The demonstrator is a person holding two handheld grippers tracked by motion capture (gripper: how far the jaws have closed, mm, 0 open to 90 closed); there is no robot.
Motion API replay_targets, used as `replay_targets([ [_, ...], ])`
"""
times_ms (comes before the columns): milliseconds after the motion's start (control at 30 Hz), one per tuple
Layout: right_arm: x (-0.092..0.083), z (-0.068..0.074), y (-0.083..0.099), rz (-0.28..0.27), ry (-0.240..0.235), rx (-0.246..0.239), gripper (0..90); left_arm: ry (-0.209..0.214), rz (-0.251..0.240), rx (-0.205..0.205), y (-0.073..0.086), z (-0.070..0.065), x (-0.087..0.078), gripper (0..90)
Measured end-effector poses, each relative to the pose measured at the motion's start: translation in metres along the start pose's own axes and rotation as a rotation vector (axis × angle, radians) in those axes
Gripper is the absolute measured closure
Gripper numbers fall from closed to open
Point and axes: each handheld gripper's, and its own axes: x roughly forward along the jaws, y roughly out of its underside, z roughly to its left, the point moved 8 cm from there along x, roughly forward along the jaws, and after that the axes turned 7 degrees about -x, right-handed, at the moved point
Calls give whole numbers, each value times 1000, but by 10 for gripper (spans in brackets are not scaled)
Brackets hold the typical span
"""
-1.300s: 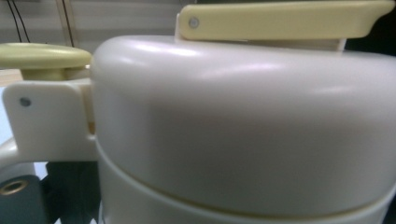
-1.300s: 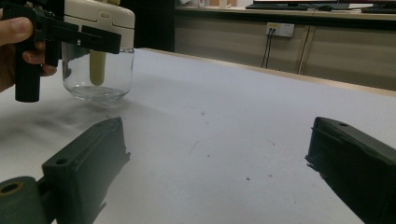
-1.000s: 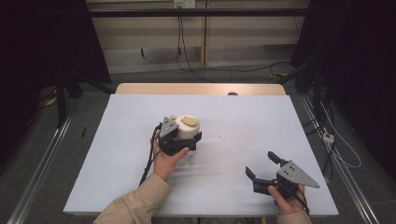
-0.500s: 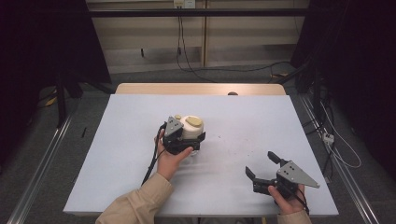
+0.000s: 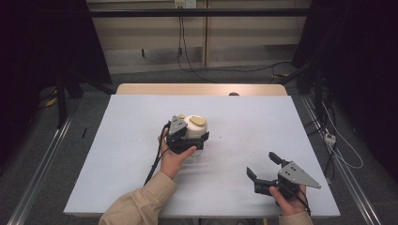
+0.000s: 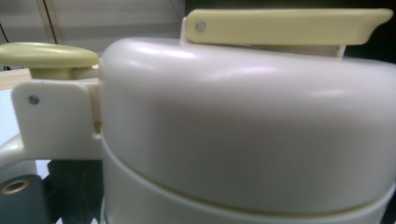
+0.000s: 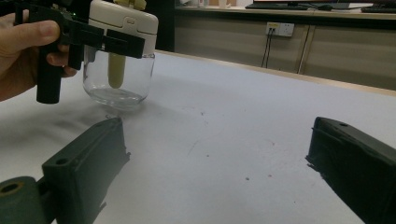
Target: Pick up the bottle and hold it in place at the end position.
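Observation:
A clear glass jar (image 7: 130,77) with a cream lid (image 5: 191,127) stands on the white table (image 5: 131,126), left of centre. The lid (image 6: 243,121) carries a pale yellow lever (image 6: 285,25) and a yellow knob (image 6: 46,55). My left gripper (image 5: 197,134) is shut on the lid, one black jaw across its near side (image 7: 116,42), with a hand behind it. My right gripper (image 5: 261,164) rests near the front right of the table, open with nothing between its jaws (image 7: 219,140), pointing towards the jar.
The table's wooden far edge (image 5: 202,89) holds a small dark object (image 5: 233,94). Cables (image 5: 338,150) trail on the floor to the right, and metal rails (image 5: 42,159) run along both sides. Bare tabletop lies between the two grippers.
The left gripper and the jar have shifted slightly to the right. The right gripper has not moved.

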Motion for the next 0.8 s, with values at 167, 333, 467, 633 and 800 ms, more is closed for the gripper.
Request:
replay_targets([
  [167,0,0,0,-3,0,1,36,4,-4,-10,-1,-2,5,62],
  [333,0,0,0,-2,-3,-2,36,5,-7,-20,-1,-3,10,62],
  [467,0,0,0,-2,0,1,37,-1,-8,-31,-1,-1,13,62],
  [633,0,0,0,-1,-2,-1,37,-1,-3,-49,-3,-1,16,62],
  [800,0,0,0,-1,-3,0,37,-1,-7,-33,-8,-4,19,62],
])
